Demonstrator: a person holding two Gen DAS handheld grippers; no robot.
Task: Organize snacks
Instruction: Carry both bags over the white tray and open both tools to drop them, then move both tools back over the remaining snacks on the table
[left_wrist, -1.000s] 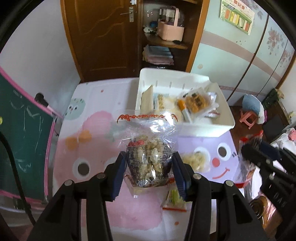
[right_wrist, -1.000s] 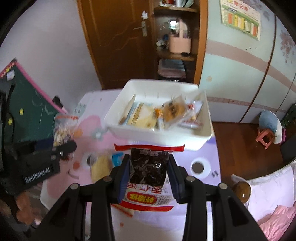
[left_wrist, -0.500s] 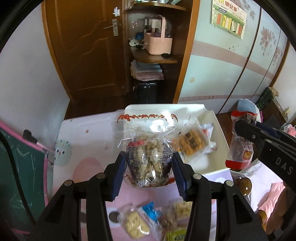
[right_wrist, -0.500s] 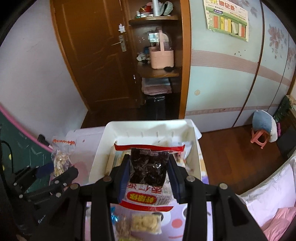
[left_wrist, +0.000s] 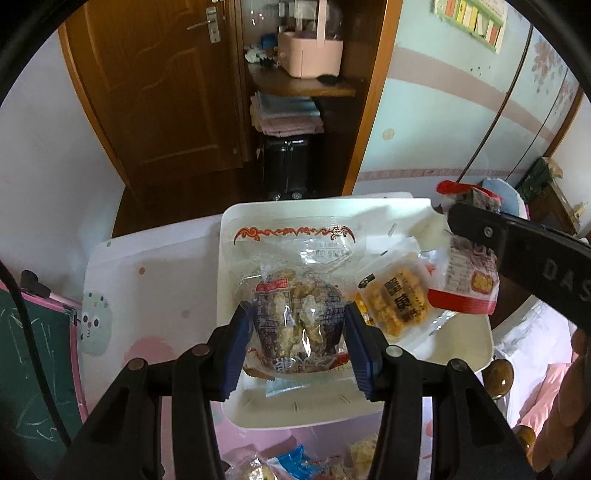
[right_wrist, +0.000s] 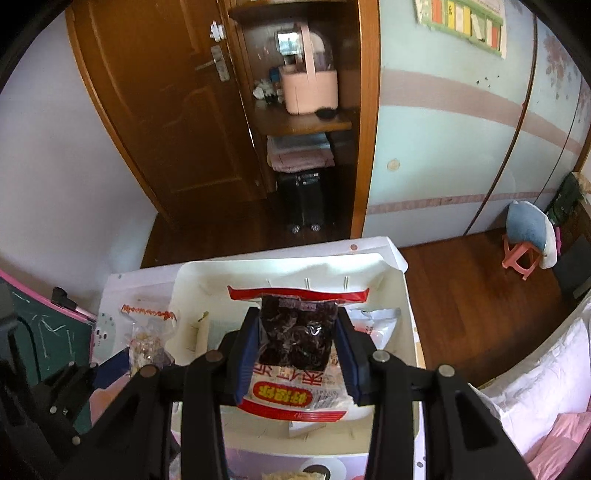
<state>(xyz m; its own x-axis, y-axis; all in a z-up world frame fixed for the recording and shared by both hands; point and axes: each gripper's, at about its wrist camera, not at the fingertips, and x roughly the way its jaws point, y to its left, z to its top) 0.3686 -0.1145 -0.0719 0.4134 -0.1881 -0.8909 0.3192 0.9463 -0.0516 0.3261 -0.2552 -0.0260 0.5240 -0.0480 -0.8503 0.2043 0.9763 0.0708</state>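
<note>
My left gripper (left_wrist: 298, 343) is shut on a clear bag of pale nut snacks (left_wrist: 295, 314) and holds it over the white bin (left_wrist: 306, 415). The bin holds a yellow cracker packet (left_wrist: 397, 302) and other packets. My right gripper (right_wrist: 298, 354) is shut on a red-and-white bag of dark dried fruit (right_wrist: 295, 339), also over the white bin (right_wrist: 400, 295). The right gripper and its bag (left_wrist: 467, 280) show at the right of the left wrist view. The left gripper's bag (right_wrist: 147, 332) shows at the left of the right wrist view.
The bin stands on a pink cartoon-print table (left_wrist: 147, 280). Loose snack packets (left_wrist: 291, 461) lie on the table in front of the bin. A green chalkboard (left_wrist: 33, 369) stands at the left. A wooden door and shelves are behind. A bed (right_wrist: 546, 391) lies at the right.
Both grippers have moved forward with their bags, from in front of the bin to above it. The bin now lies lower and closer in both views.
</note>
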